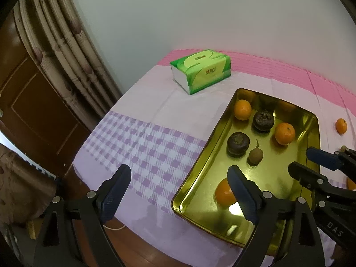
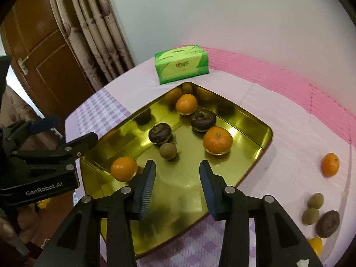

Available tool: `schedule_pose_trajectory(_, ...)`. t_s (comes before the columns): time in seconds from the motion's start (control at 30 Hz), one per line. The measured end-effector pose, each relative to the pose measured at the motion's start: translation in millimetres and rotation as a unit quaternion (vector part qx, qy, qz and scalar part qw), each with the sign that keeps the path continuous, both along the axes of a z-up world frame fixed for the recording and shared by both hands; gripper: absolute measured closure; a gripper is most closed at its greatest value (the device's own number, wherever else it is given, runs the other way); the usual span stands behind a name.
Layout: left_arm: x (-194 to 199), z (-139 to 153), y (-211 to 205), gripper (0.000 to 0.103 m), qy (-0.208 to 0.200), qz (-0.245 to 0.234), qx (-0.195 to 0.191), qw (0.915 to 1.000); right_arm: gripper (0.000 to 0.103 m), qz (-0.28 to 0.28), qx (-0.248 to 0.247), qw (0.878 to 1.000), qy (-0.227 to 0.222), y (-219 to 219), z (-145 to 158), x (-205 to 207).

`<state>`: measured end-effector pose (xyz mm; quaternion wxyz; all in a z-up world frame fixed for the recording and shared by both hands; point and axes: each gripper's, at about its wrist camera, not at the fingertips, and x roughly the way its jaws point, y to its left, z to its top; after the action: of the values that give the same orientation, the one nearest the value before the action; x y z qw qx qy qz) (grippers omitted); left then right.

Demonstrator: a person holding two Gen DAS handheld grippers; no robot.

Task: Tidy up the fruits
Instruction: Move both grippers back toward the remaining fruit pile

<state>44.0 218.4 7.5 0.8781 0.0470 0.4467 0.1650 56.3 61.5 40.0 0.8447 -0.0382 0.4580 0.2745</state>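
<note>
A gold metal tray (image 2: 249, 120) (image 1: 200, 166) on the checked cloth holds three oranges (image 2: 217, 140), two dark brown round fruits (image 2: 159, 133) and a small brown fruit (image 2: 168, 150). My right gripper (image 2: 178, 164) (image 1: 302, 159) hangs open over the tray's near part, nothing between its fingers. One orange (image 2: 124, 169) (image 1: 223, 192) lies just left of its left finger. My left gripper (image 1: 179, 171) (image 2: 74, 129) is open wide, straddling the tray's left rim, empty. On the cloth to the right lie an orange (image 2: 330, 164), two small brown fruits (image 2: 314, 200), a dark fruit (image 2: 328, 223) and another orange (image 2: 316, 244).
A green tissue pack (image 1: 200, 70) (image 2: 181, 64) lies behind the tray near the wall. Curtains (image 1: 66, 51) and a brown door (image 2: 44, 51) stand to the left, past the table's edge (image 1: 89, 146). Pink cloth (image 2: 289, 84) runs along the back.
</note>
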Motion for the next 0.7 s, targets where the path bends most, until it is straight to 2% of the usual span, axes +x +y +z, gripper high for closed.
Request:
schedule_pose_trajectory(0.17, 0, -1, 0, 0.014, 0.000, 0.002, 0.001, 1.0000, 0.060, -0.005, -0.020, 1.000, -0.020, 0, 8, -6)
schedule_pose_trajectory(0.33, -1, -1, -2, 0.014, -0.002, 0.000, 0.005, 1.0000, 0.047, -0.012, -0.039, 0.998, -0.041, -5, 15, -13)
schedule_pose_trajectory(0.47, -5, -1, -9, 0.014, -0.009, -0.016, 0.013, 0.9998, 0.037, -0.028, -0.041, 0.997, -0.059, -26, 21, -28)
schedule_pose_trajectory(0.53, -8, 2, -17, 0.014, -0.019, -0.035, 0.017, 0.9991, 0.033, -0.052, -0.035, 0.995, -0.072, -55, 25, -40)
schedule_pose_trajectory(0.7, -18, 10, -42, 0.014, -0.041, -0.105, 0.007, 0.9936, 0.032, -0.144, -0.047, 0.985, -0.077, -150, 19, -65)
